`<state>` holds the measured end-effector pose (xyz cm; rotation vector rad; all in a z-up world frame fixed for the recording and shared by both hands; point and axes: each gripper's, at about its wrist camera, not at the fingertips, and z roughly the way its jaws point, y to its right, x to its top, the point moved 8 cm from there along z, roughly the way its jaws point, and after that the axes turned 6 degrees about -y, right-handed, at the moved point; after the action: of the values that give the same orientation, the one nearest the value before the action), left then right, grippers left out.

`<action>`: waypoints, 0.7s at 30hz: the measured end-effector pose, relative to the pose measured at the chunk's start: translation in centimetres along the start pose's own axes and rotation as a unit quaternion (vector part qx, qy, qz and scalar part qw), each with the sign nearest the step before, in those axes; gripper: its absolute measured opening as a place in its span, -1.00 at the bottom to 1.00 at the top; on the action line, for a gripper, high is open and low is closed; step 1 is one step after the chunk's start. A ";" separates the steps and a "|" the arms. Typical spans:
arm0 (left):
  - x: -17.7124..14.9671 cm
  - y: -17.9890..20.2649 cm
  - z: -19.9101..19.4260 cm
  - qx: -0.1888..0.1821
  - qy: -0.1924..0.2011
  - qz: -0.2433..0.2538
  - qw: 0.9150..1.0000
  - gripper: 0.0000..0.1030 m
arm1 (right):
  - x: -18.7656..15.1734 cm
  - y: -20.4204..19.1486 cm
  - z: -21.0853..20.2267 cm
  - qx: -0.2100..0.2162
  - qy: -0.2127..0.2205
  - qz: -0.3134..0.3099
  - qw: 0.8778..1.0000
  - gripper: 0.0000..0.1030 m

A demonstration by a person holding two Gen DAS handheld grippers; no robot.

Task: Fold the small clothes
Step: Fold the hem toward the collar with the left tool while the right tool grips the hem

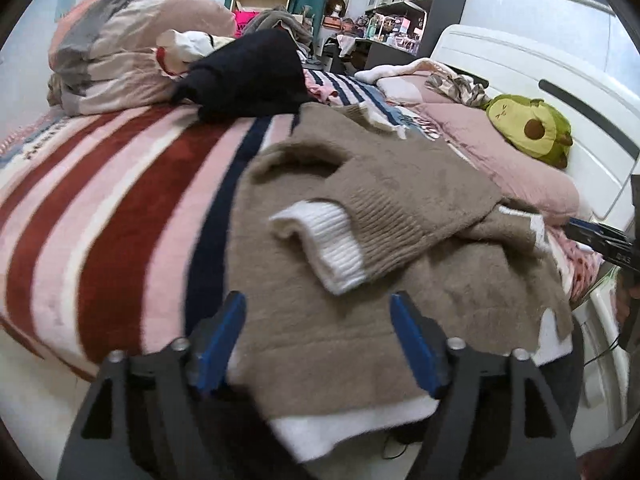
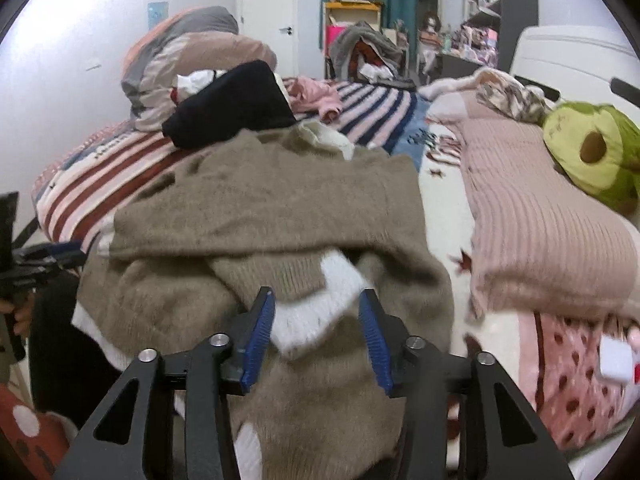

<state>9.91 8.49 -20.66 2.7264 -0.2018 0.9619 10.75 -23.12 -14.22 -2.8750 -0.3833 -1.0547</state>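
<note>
Here we see a fuzzy taupe knit sweater with white ribbed cuffs and a white hem (image 1: 392, 216) spread over the near edge of the bed, on a fleece blanket striped in red, pink, white and navy (image 1: 108, 216). In the left wrist view our left gripper (image 1: 320, 316) hangs at 6 o'clock with its blue-padded jaws spread wide and nothing between them, just above the sweater's lower body. One sleeve lies folded across the front of the sweater, and its white cuff (image 1: 328, 240) sits just past the gripper toward 12 o'clock. The white hem band (image 1: 340, 428) drapes over the bed edge beneath the jaws.

In the right wrist view our right gripper (image 2: 318, 312) is likewise open and empty, poised over the other white cuff (image 2: 316, 308), which shows between its jaws; we cannot tell whether the pads touch it. The other gripper appears at 9 o'clock at the frame's edge.

Beyond the sweater, toward 12 o'clock, a dark navy folded garment (image 1: 248, 76) rests on the blanket, beside a bundled quilt in pink, grey and beige (image 1: 132, 48) at 10 o'clock. At 2 o'clock a green avocado-shaped plush toy (image 1: 532, 128) lies on a pink ribbed pillow (image 2: 536, 208) against the white headboard (image 1: 568, 92).
</note>
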 end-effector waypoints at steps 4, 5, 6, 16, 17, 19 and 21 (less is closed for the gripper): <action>-1.5 -1.1 0.2 -0.006 -0.024 -0.004 1.000 0.45 | -4.0 0.5 -0.8 0.002 -0.033 0.034 0.999 -0.01; -1.9 -1.2 0.6 -0.010 -0.032 -0.006 0.999 0.45 | -5.3 0.9 -0.8 -0.003 -0.045 0.047 0.998 0.03; -2.1 -1.3 0.9 -0.010 -0.037 -0.008 0.999 0.45 | -6.1 1.1 -0.7 -0.007 -0.054 0.057 0.997 0.09; -3.6 -0.1 3.7 0.002 -0.071 -0.010 0.997 0.45 | -11.8 1.3 1.5 0.059 -0.086 0.183 0.978 0.11; -3.6 -0.2 3.8 0.002 -0.070 -0.016 0.997 0.45 | -11.9 1.2 1.9 0.061 -0.090 0.185 0.977 0.11; -3.6 -0.3 3.8 0.003 -0.067 -0.021 0.998 0.45 | -11.8 1.0 2.2 0.066 -0.087 0.187 0.976 0.18; -3.7 -0.2 3.9 0.006 -0.068 -0.019 0.997 0.45 | -11.6 1.0 2.4 0.073 -0.084 0.191 0.975 0.19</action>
<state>9.40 7.85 -25.97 2.7977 -0.1682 0.7707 3.91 -26.19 -23.48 -2.7542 0.0847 -0.6905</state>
